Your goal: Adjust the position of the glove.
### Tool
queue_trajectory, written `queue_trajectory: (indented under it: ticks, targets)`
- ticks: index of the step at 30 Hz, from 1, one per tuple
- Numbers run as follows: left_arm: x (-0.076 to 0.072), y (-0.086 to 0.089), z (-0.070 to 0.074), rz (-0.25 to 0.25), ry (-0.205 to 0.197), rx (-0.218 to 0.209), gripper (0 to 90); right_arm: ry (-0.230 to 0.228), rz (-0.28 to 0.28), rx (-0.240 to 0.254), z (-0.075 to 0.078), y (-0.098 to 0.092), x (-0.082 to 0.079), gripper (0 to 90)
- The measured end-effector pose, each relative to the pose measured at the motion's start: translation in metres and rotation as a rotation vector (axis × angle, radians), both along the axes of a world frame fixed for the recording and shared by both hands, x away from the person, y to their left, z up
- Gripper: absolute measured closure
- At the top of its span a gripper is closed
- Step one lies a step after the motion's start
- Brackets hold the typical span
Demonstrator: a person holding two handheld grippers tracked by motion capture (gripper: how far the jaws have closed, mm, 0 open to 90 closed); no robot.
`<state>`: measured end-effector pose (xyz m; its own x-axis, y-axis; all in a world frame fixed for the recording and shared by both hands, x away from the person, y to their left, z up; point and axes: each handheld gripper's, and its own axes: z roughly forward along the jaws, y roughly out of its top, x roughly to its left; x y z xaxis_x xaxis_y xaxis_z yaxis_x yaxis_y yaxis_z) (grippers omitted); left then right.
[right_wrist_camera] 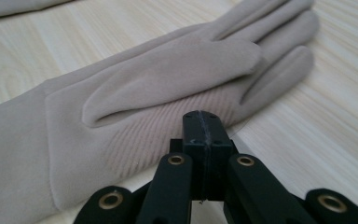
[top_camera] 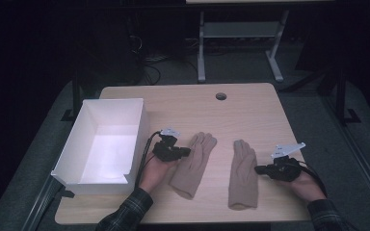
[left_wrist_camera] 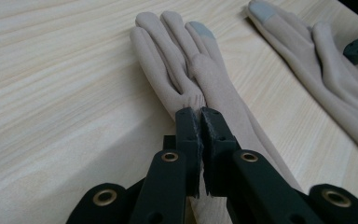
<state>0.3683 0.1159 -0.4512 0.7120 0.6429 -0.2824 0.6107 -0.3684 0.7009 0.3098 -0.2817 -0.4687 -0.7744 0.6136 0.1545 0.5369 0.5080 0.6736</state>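
Two beige gloves lie flat on the counter (top_camera: pixel 250 103), well apart. The left glove (top_camera: pixel 194 163) runs on a slant, cuff toward the person, fingers pointing away and to the right in the high view. The right glove (top_camera: pixel 243 174) lies nearly straight, cuff at the near edge, fingers pointing away; its thumb is folded across the palm.

The counter is pale wood grain with a round cable hole (top_camera: pixel 220 96) near the far edge. A white open box (top_camera: pixel 103 144) sits at its left edge. Beyond is a dark room with grey carpet, a white desk frame (top_camera: pixel 238 43) and loose cables on the floor.

Left gripper (top_camera: pixel 185 151): jaws drawn together, a pinch of the left glove's fabric at mid-hand appears caught between them. Right gripper (top_camera: pixel 259 169): jaws fully closed, tips at the right glove's outer edge below the little finger; whether any fabric is caught cannot be told.
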Motion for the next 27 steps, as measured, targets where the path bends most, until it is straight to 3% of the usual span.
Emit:
queue_trajectory:
  ticks: [9, 15, 27]
  targets:
    - [0.000, -0.004, -0.001, -0.003, 0.010, -0.026, 86.0, -0.001, 0.035, 0.023, -0.001, 0.018, 0.002, 89.9]
    - [-0.005, -0.010, 0.004, -0.032, 0.011, -0.049, 86.0, 0.002, 0.081, 0.029, -0.002, 0.034, 0.001, 89.9]
    - [-0.010, -0.017, 0.009, -0.061, 0.026, -0.105, 86.0, 0.008, 0.104, 0.036, -0.002, 0.050, 0.002, 89.9]
